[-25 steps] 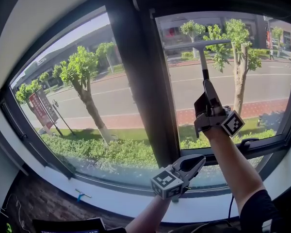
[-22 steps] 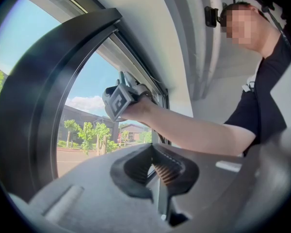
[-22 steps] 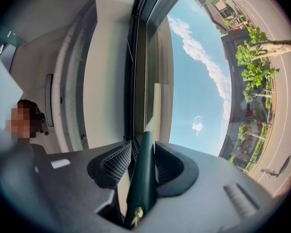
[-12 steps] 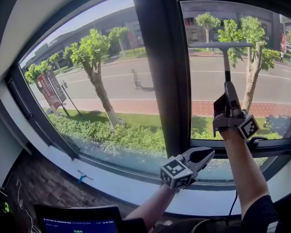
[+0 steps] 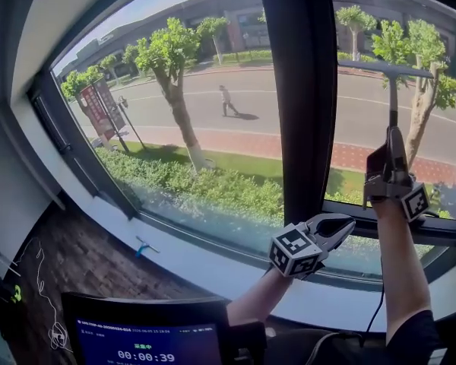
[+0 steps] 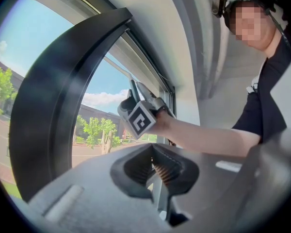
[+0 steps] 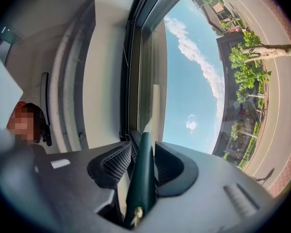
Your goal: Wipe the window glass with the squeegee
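Right gripper: raised in front of the right-hand pane, jaws pointing up. In the right gripper view its jaws are clamped on the squeegee, with the dark green handle lying lengthwise in the slot between the two ribbed pads. The butt end of the handle sits at the root of the jaws. The rest of it runs out past the jaw tips towards the window.

Squeegee position: in the head view the handle stands near upright above the gripper. The blade lies crosswise at its top, well above the jaw tips, across the upper part of the glass. Whether the blade edge touches the glass cannot be confirmed.

Left gripper: held low, just right of the dark mullion and over the lower frame of the right-hand pane. It is well below the squeegee and apart from it. In the left gripper view its pads are pressed together with nothing between them.

Surroundings: a pale sill runs under both panes. A monitor with a blue screen stands at the lower left of the head view.
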`<state>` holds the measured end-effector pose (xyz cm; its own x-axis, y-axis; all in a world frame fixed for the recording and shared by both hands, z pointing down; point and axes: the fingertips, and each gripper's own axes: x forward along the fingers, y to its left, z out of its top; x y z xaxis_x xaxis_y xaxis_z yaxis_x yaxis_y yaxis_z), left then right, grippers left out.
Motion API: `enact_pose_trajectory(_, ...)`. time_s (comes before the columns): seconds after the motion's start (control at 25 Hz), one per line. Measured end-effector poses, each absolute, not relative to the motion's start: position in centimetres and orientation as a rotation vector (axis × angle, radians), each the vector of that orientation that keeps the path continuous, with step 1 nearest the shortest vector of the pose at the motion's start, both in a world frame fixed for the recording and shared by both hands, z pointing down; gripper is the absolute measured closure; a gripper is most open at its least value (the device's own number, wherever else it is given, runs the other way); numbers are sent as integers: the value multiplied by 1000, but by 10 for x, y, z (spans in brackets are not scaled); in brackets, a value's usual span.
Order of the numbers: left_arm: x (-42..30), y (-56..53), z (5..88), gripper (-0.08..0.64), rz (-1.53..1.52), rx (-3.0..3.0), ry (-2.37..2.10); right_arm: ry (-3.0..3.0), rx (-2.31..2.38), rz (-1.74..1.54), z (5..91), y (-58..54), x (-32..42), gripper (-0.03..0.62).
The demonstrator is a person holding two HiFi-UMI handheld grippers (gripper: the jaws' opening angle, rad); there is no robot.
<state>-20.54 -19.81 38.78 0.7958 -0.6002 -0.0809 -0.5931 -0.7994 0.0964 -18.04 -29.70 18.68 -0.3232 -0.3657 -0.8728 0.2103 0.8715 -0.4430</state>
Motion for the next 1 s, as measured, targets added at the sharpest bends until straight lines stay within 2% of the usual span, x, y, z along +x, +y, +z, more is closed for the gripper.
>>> enact_pose_trajectory(0.2, -214, -212, 385, 557, -166, 2910, -978, 1803, -127, -592, 196, -311, -183, 434)
enact_pose_trajectory(0.4, -212, -217, 379, 557, -160, 2913, -950, 1910, -226, -449, 236, -344, -160, 434)
enact_pose_trajectory(1.0, -212, -225, 393, 558, -177, 2894, -962, 1898, -258, -518, 270, -340, -163, 434)
